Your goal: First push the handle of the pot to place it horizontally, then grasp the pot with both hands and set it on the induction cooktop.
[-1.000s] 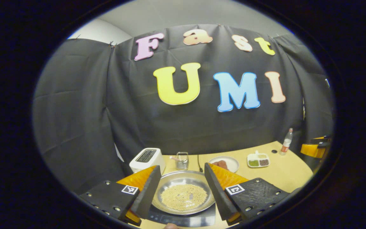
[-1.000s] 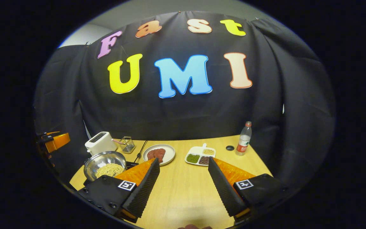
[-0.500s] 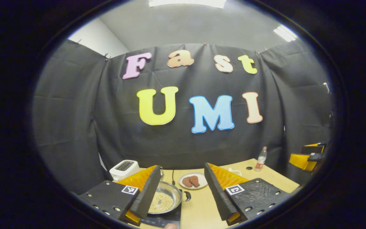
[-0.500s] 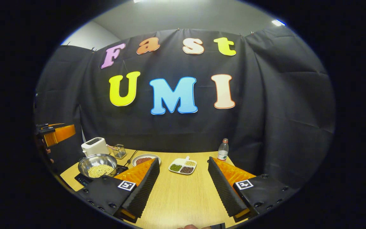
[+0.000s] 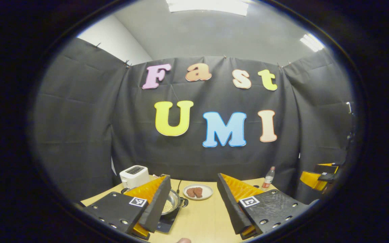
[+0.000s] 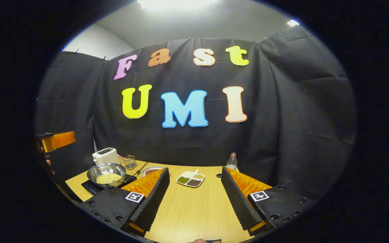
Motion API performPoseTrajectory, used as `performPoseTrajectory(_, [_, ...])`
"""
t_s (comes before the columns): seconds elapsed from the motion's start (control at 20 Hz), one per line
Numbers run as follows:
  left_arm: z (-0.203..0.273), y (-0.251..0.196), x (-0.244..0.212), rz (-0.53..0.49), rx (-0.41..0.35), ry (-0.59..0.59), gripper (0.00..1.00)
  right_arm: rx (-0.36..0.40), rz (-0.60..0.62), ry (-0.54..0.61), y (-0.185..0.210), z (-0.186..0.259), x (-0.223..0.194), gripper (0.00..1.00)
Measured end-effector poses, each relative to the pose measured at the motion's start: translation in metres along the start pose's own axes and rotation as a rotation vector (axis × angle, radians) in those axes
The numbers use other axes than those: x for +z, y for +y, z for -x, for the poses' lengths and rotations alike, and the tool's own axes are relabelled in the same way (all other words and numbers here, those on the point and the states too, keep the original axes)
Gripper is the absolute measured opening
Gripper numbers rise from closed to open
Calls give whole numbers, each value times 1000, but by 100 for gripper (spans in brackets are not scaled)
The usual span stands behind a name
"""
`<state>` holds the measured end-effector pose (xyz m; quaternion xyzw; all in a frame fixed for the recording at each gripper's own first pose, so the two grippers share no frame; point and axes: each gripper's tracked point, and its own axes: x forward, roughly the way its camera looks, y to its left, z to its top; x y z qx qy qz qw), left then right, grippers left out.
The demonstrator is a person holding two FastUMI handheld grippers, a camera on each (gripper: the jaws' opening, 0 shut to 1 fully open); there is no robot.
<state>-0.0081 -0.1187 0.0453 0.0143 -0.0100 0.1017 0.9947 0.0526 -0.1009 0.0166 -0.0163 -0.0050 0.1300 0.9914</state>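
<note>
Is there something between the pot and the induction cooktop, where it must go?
Nothing visible stands between them. In the right gripper view the pot already sits on the induction cooktop. Both the right gripper and the left gripper are open and hold nothing, apart from the pot.

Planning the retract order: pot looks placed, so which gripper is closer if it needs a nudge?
Left. In its view the pot on the cooktop lies just past its open fingers. In the right gripper view the pot sits far off to the side of the open right gripper.
</note>
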Motion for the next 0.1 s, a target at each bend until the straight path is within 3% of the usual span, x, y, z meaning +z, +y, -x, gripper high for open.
performPoseTrajectory(0.1, [9,-1,0,-3,-1,10,81,3,2,9,-1,2,1,98])
